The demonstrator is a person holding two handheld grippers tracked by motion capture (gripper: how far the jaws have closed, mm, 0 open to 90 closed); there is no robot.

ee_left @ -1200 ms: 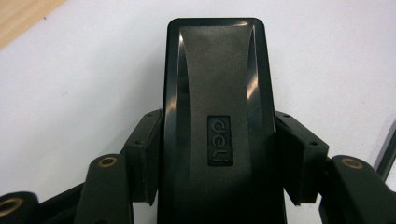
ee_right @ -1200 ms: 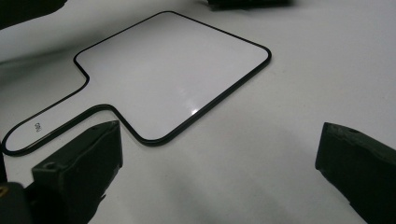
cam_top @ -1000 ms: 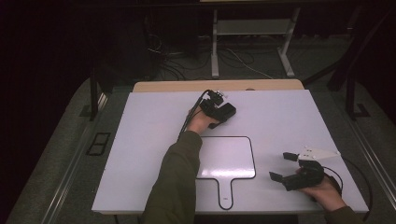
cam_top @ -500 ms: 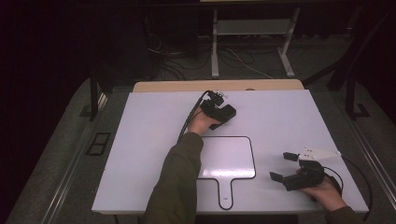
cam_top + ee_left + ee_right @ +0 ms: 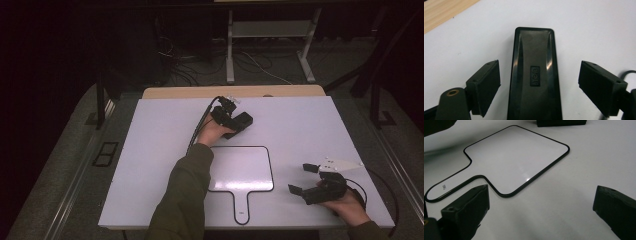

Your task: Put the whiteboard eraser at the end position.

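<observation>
Black eraser [image 5: 535, 80] on white table [image 5: 310, 125], dark room, grey floor [image 5: 65, 165]

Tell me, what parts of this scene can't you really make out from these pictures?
- Black block, left gripper view: near end cut off by the bottom edge; embossed logo too blurred to read.
- Same block, high view: mostly covered by the left gripper.
- Paddle board, right gripper view: small handle print too tiny to read.
- Room behind the table: too dark.

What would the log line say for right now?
left gripper: just opening, astride black block, not touching | right gripper: open, empty | paddle board: flat on table
</observation>
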